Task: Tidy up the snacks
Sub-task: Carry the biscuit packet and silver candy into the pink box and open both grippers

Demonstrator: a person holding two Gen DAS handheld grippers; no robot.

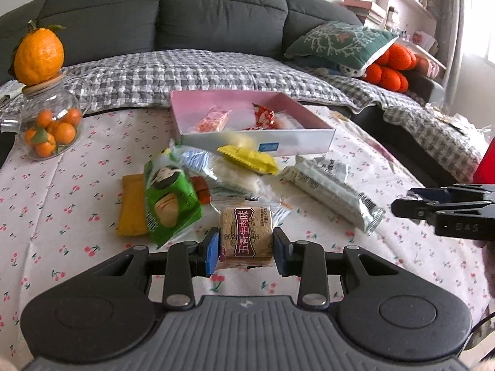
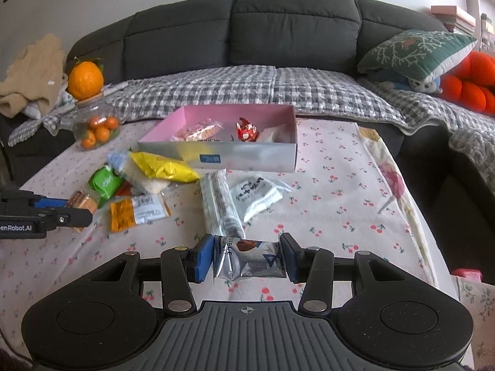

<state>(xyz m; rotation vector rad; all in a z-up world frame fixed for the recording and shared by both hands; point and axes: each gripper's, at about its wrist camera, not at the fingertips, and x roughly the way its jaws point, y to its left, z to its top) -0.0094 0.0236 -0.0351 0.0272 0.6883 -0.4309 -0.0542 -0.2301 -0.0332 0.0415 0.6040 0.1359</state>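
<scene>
My left gripper [image 1: 246, 249] is shut on a square brown biscuit packet [image 1: 246, 235] with a red label, just above the cloth. My right gripper [image 2: 247, 258] is shut on a silver chocolate packet [image 2: 249, 258]. Behind them stands an open box with a pink inside [image 1: 312, 122] [image 2: 216, 154] holding a few wrapped sweets. Loose snacks lie in front of it: a green packet [image 1: 170, 199], a yellow packet [image 1: 250, 159] [image 2: 164, 167], an orange packet [image 1: 131, 207] and a long silver bar [image 1: 331, 191] [image 2: 219, 204]. The right gripper shows at the right edge of the left wrist view [image 1: 402, 204].
A glass jar of small oranges [image 1: 51, 126] [image 2: 96, 126] with a big orange on its lid stands at the back left. A cherry-print cloth [image 1: 62, 216] covers the table. A grey sofa with a checked blanket [image 2: 278, 89] and cushions lies behind.
</scene>
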